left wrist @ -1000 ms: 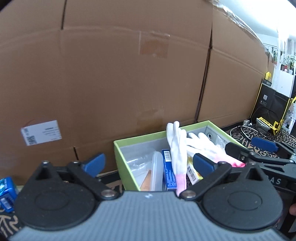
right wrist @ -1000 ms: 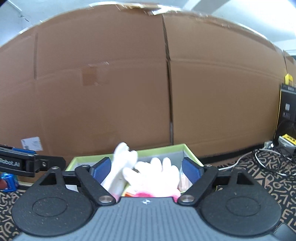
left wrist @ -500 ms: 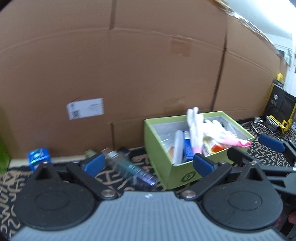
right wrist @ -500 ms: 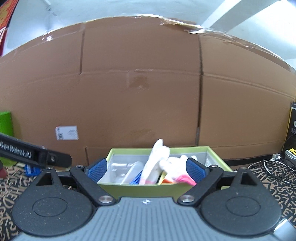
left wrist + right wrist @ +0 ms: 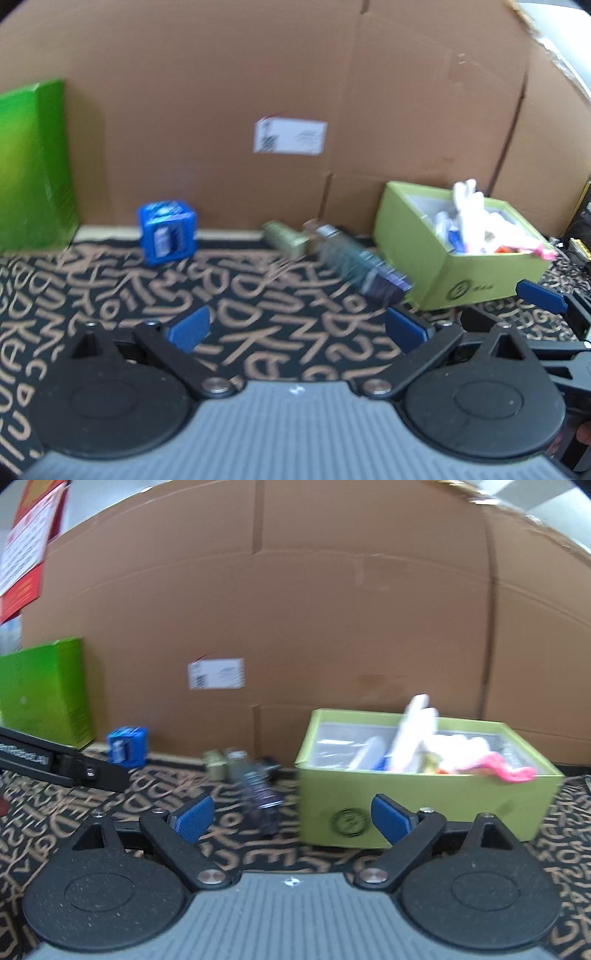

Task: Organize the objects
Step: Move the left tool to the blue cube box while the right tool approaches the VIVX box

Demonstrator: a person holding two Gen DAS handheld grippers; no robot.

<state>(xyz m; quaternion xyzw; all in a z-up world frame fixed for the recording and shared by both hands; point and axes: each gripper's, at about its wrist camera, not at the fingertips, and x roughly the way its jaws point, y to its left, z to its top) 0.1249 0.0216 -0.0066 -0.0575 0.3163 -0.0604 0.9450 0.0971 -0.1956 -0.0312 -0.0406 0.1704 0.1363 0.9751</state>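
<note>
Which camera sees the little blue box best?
The left wrist view shows the small blue box best: it looks bigger there, with its top and pale label visible, though blurred. In the right wrist view the same box is smaller, at the far left, just beyond the left gripper's black finger.

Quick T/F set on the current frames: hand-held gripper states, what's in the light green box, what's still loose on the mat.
1. Both hand-held grippers are open and empty. True: the left hand-held gripper and right hand-held gripper each show spread jaws with nothing between them.
2. The light green box is empty. False: white gloves and other items stick out of it.
3. The blue cube-shaped box lies inside the light green box. False: it sits on the patterned mat, near the cardboard wall.
4. A clear bottle lies on its side on the mat, left of the light green box. True.
5. A tall green box stands at far left. True.
</note>
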